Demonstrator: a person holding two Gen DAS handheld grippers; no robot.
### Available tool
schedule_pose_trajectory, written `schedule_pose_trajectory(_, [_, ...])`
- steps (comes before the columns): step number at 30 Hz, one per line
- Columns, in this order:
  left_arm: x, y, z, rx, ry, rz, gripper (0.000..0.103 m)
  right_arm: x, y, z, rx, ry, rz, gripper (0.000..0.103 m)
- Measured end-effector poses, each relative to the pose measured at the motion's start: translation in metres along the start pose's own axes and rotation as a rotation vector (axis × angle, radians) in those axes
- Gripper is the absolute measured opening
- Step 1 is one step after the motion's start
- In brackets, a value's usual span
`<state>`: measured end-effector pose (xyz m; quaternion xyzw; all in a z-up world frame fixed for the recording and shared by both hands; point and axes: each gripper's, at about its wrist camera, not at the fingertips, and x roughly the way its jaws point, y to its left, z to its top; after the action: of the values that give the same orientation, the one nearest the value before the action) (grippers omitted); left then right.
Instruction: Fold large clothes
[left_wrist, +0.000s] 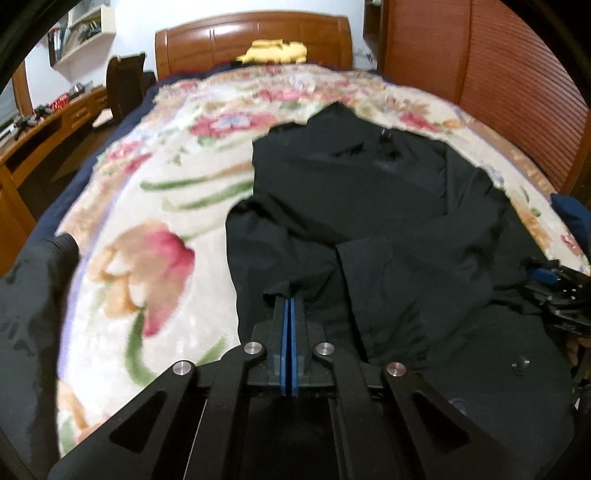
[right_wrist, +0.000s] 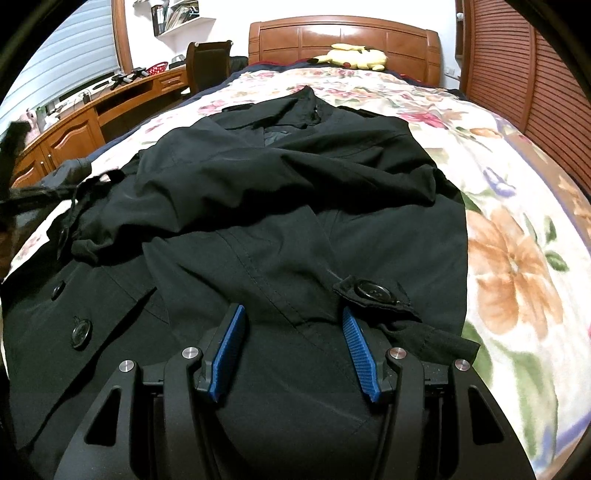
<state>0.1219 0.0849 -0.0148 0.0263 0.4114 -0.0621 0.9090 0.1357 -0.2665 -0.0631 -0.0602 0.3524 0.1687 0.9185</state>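
Floral bedspread (right_wrist: 517, 206) fills our view, with the black coat (right_wrist: 295, 229) spread along it toward the far headboard (right_wrist: 343, 37); on the left our left gripper (left_wrist: 289, 300) pinches a coat fold tight, while the right gripper (right_wrist: 293, 317) hovers half-spread above the near cloth

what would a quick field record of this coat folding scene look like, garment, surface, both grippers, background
garment: black coat spread out, sleeve folded across the chest, collar toward the headboard
surface: floral blanket on a bed
left gripper: jaws shut, pinching a fold of the coat's fabric
right gripper: jaws open over the lower coat, nothing pinched
detail: buttoned tab just beyond the right gripper
background: wooden headboard, yellow plush toy, desk to one side
stage: fold in progress, not finished
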Motion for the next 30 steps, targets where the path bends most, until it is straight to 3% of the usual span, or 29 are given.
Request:
schedule_pose_trajectory(6, [-0.045,-0.017,-0.005,0.039,-0.095,-0.006,0.001,-0.001,0.001,0.0,0.0,-0.001,-0.003,0.057])
schedule_pose_trajectory(13, [-0.077,-0.043,-0.033,0.071,-0.162,-0.067,0.001,-0.001,0.005,0.004,-0.001,0.022,-0.031,0.057])
schedule_pose_trajectory(23, [-0.084,-0.072,-0.087,0.087,-0.155,-0.143,0.001,-0.047,0.017,-0.005,-0.002,-0.074,-0.148,0.057])
schedule_pose_trajectory(30, [-0.087,-0.092,-0.109,0.111,-0.139,-0.151,0.001,-0.07,0.015,-0.031,0.011,-0.109,-0.079,0.057])
